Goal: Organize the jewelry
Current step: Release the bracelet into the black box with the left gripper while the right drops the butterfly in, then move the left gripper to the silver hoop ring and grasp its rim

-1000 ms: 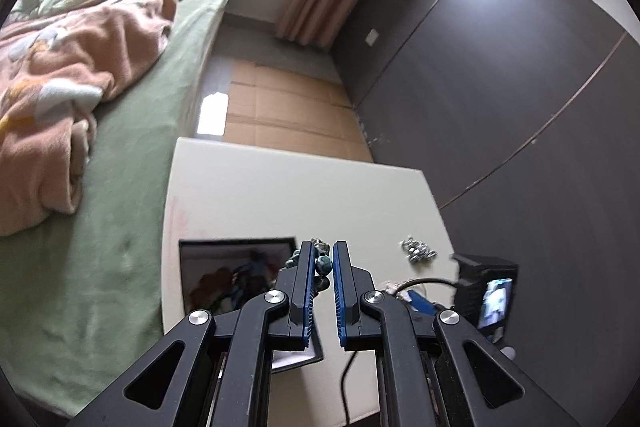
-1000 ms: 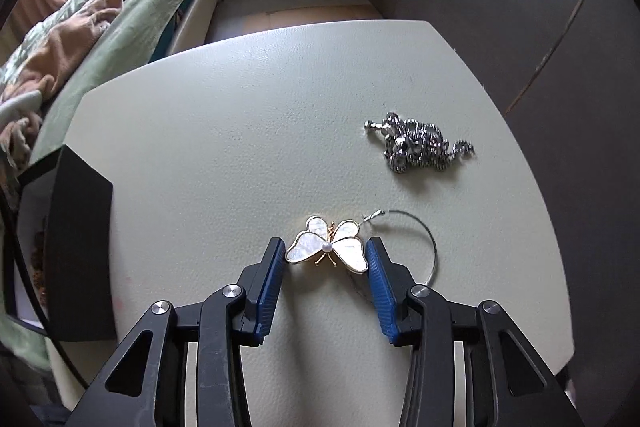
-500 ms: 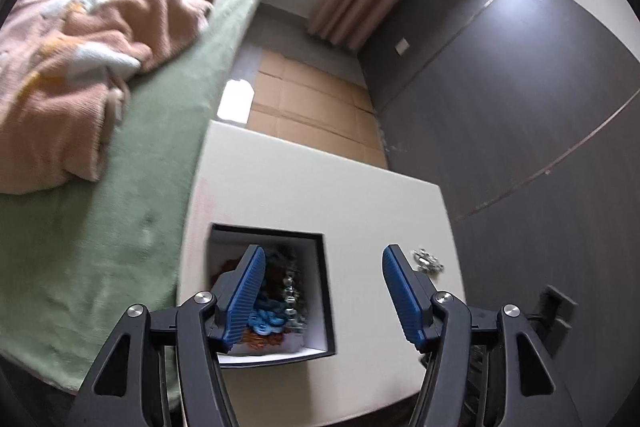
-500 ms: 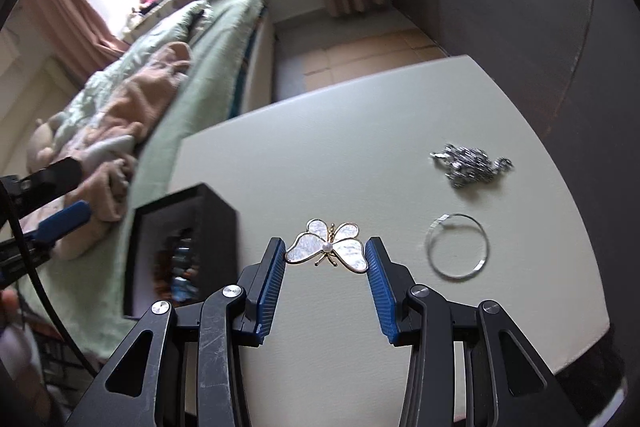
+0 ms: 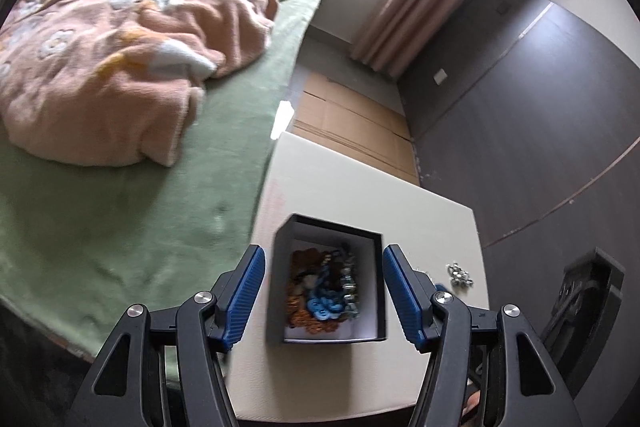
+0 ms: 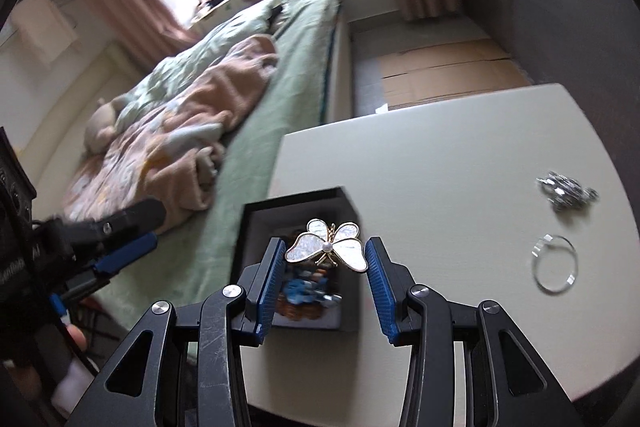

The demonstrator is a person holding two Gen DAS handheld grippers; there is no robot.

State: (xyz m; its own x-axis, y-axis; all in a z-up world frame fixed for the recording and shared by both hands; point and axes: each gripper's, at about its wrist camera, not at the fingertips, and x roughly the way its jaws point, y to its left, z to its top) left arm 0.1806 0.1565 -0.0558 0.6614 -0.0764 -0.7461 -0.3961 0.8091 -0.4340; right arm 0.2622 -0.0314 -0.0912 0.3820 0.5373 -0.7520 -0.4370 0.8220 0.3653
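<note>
Pearl butterfly brooch [image 6: 328, 246] clamped in right gripper [image 6: 326, 269], above box [image 6: 256, 223].

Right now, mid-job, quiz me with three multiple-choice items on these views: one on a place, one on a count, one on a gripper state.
1. Where is the butterfly brooch?
A. Lying beside the wire hoop
B. Between the right gripper's jaws, over the black box
C. On the bed

2. How many jewelry pieces lie loose on the table outside the box?
A. None
B. Two
C. Five

3. How does the left gripper stand?
A. Jaws wide open and empty
B. Shut on a bead strand
C. Shut on the box wall

Answers:
1 B: the right gripper carries the brooch above the black box.
2 B: only the wire hoop and the silver cluster lie on the table.
3 A: the left gripper has spread jaws with nothing between them.
</note>
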